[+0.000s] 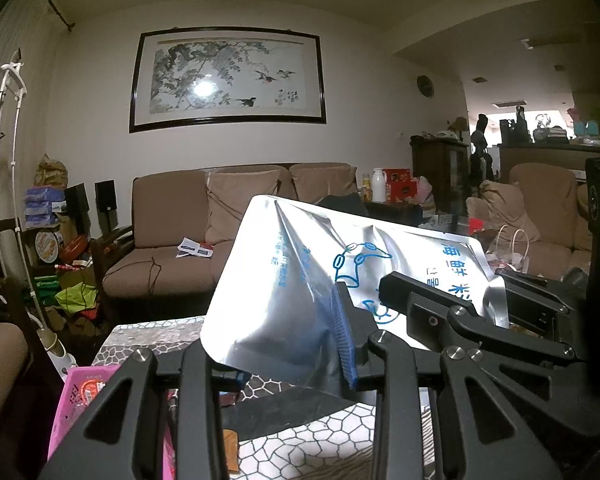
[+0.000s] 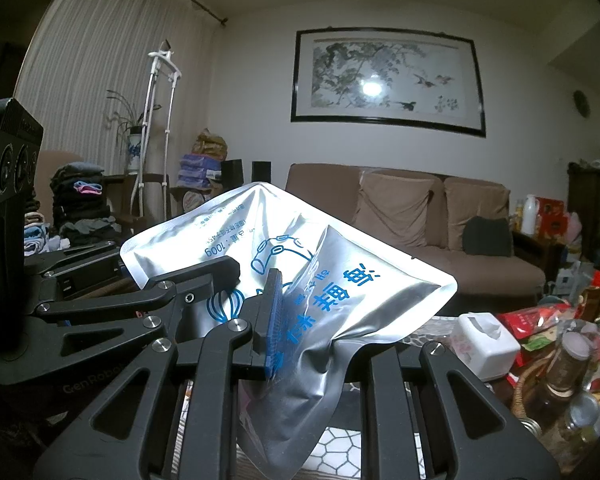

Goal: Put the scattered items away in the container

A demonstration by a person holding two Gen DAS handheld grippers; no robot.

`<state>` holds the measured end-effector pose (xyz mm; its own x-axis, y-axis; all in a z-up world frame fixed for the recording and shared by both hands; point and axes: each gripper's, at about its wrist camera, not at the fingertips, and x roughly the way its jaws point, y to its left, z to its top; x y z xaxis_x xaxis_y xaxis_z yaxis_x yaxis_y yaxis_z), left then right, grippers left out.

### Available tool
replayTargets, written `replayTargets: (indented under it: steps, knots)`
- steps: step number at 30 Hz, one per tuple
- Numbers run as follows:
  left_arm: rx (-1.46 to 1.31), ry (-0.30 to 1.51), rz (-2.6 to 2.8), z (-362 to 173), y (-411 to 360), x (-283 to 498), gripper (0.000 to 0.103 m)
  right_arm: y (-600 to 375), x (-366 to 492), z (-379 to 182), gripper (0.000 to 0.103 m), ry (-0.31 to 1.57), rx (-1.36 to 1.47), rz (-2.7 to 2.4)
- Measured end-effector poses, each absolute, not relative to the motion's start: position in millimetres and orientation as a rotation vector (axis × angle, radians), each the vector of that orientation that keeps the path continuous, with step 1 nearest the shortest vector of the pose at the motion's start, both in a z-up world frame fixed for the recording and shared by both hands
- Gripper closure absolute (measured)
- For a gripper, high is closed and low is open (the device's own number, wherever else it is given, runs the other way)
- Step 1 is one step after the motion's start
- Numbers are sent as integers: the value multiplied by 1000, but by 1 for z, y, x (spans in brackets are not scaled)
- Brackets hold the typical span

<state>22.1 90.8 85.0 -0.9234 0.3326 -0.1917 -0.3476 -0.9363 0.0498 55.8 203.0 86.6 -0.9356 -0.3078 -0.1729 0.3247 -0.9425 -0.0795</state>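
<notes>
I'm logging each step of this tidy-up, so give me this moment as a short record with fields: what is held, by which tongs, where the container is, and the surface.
held item: silver foil pouch with blue print, crumpled, held up above the table
left tongs: shut on the pouch
right tongs: shut on the same pouch
container: pink basket at lower left of the left wrist view, some items already inside
surface: table with hexagon-pattern cloth
pouch in basket: not yet

Silver pouch [image 2: 340, 280] reads "100g" (upside down); black tongs body [image 2: 92, 376] reads "GenRobot".
</notes>
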Motion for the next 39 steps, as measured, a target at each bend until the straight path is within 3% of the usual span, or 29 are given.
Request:
replayTargets:
  steps: [39]
  knots:
    - [-295,111,2858,90,62,29,70,167,54,88,88,154,239,-2729]
